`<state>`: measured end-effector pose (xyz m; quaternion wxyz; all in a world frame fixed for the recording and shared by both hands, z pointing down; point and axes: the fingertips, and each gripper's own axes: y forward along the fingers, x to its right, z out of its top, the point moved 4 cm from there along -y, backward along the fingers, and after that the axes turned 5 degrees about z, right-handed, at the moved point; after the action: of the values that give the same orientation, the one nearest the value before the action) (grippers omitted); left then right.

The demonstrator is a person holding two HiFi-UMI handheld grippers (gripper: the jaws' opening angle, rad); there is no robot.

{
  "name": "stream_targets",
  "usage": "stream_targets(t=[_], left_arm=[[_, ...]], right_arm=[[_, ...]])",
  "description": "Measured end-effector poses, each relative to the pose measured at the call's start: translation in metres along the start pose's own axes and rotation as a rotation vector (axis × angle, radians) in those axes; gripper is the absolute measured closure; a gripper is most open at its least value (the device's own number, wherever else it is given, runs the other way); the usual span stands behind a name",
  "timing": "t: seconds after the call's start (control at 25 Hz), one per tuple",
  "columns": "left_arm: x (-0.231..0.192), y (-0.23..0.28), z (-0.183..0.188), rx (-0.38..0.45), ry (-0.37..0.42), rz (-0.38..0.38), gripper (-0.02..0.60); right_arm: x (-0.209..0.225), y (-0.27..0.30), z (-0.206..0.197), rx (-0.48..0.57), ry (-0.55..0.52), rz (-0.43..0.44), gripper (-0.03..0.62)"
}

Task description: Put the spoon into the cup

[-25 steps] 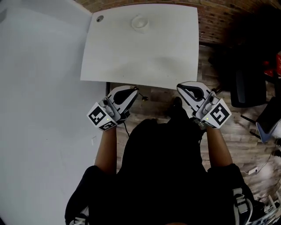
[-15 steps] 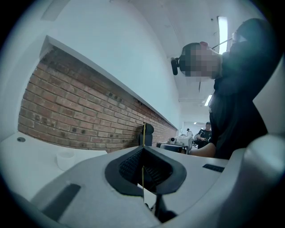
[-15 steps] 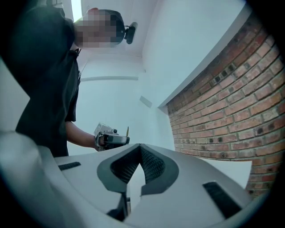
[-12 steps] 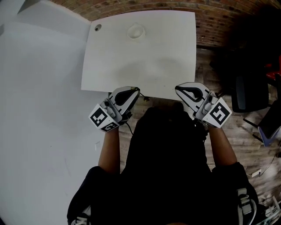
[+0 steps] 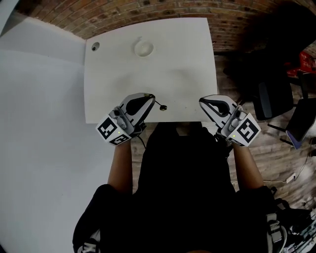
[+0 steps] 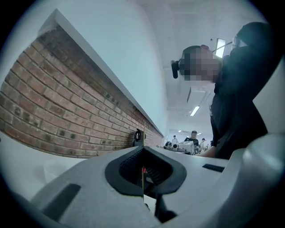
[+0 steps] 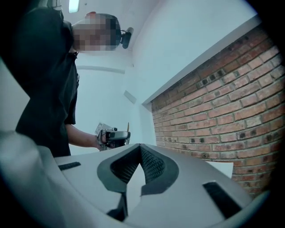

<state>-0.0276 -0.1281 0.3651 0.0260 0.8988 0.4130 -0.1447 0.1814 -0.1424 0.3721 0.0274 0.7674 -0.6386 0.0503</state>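
A white cup (image 5: 143, 48) stands at the far side of the white table (image 5: 177, 64), left of centre. No spoon shows clearly; a faint pale sliver by the cup's far rim is too small to tell. My left gripper (image 5: 144, 100) hovers over the table's near edge, jaws together, nothing in them. My right gripper (image 5: 211, 102) hangs at the near right corner, also shut and empty. In the left gripper view the left gripper (image 6: 143, 149) points up at a brick wall. The right gripper (image 7: 140, 146) in its own view does the same.
A round cable hole (image 5: 95, 46) sits in the table's far left corner. A brick wall (image 5: 148, 10) runs behind the table. A black chair (image 5: 270, 99) stands on the wooden floor to the right. A small dark cable end (image 5: 163, 106) dangles by the left gripper.
The person has stepped toward the table. Both grippers, earlier short of its near edge, now reach that edge. The jaws have stayed together.
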Motion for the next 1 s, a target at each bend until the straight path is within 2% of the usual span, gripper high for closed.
stream_targets(t=[0.2,0.4,0.56,0.8,1.0], left_arm=[[-0.039,-0.021,0.026,-0.009,-0.028,-0.103,0.566],[-0.083,-0.049,0.040,-0.016,-0.033,-0.168,0.566],[-0.113,-0.070,0.054,-0.029,-0.011,-0.179,0.566],[-0.146,-0.075,0.068,-0.042,0.042,-0.219,0.566],[-0.172,-0.055,0.065,-0.081,0.087,-0.189,0.566]], right_arm=[[0.009,0.056,0.011,-0.001,-0.023,-0.082,0.589],[0.009,0.118,0.018,-0.016,-0.054,-0.129,0.588],[0.007,0.149,0.015,-0.017,-0.052,-0.169,0.588],[0.004,0.160,0.010,-0.043,-0.042,-0.270,0.588],[0.004,0.157,0.005,-0.071,-0.041,-0.281,0.588]])
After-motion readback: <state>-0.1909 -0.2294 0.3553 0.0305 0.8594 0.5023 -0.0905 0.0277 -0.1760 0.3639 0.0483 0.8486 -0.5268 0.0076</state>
